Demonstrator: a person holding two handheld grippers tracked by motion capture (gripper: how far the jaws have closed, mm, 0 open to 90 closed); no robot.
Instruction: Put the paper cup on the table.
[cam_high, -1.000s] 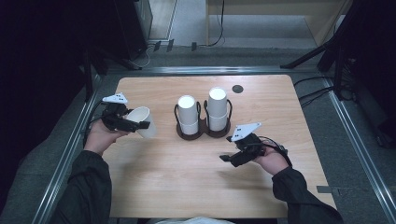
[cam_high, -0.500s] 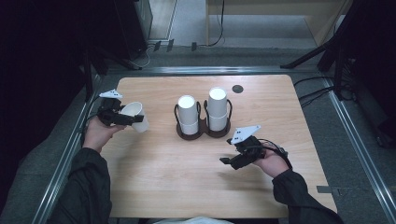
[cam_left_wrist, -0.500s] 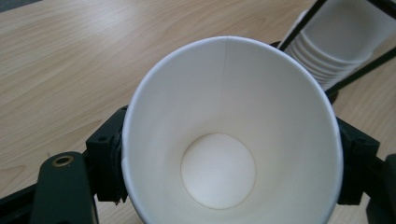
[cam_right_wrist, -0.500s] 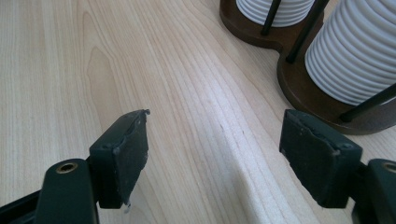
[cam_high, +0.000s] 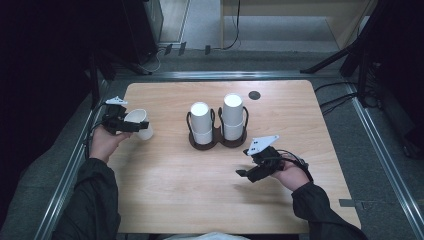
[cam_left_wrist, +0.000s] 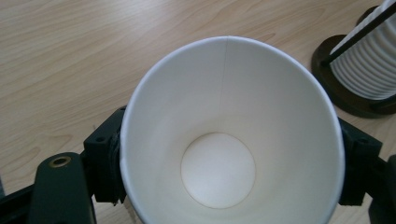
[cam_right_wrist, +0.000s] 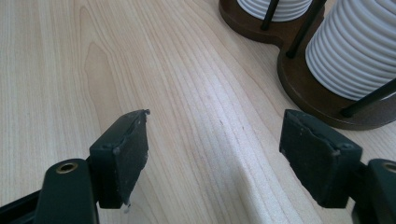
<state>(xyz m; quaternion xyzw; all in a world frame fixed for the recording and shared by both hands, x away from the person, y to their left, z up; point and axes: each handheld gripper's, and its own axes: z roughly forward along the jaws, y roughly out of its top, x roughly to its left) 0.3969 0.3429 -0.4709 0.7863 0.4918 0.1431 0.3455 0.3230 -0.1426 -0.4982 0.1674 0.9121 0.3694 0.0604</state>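
My left gripper (cam_high: 131, 126) is shut on a white paper cup (cam_high: 140, 123) near the table's left edge. In the left gripper view the cup (cam_left_wrist: 229, 135) sits between both jaws with its empty inside facing the camera. Two stacks of white cups (cam_high: 202, 123) (cam_high: 233, 116) stand in a dark double holder (cam_high: 216, 141) at the table's middle. My right gripper (cam_high: 246, 173) hovers open over the wood to the right of centre. In the right gripper view its fingers (cam_right_wrist: 122, 154) stand wide apart with bare table between them and the holder (cam_right_wrist: 322, 100) ahead at the upper right.
A small dark round spot (cam_high: 254, 95) lies on the table (cam_high: 165, 200) behind the right stack. Metal rails (cam_high: 380, 150) run along the table's sides. Dark equipment and cables lie on the floor beyond the far edge.
My left hand has carried the cup further left and a little lower, towards the table's left edge. The right hand has stayed where it was.
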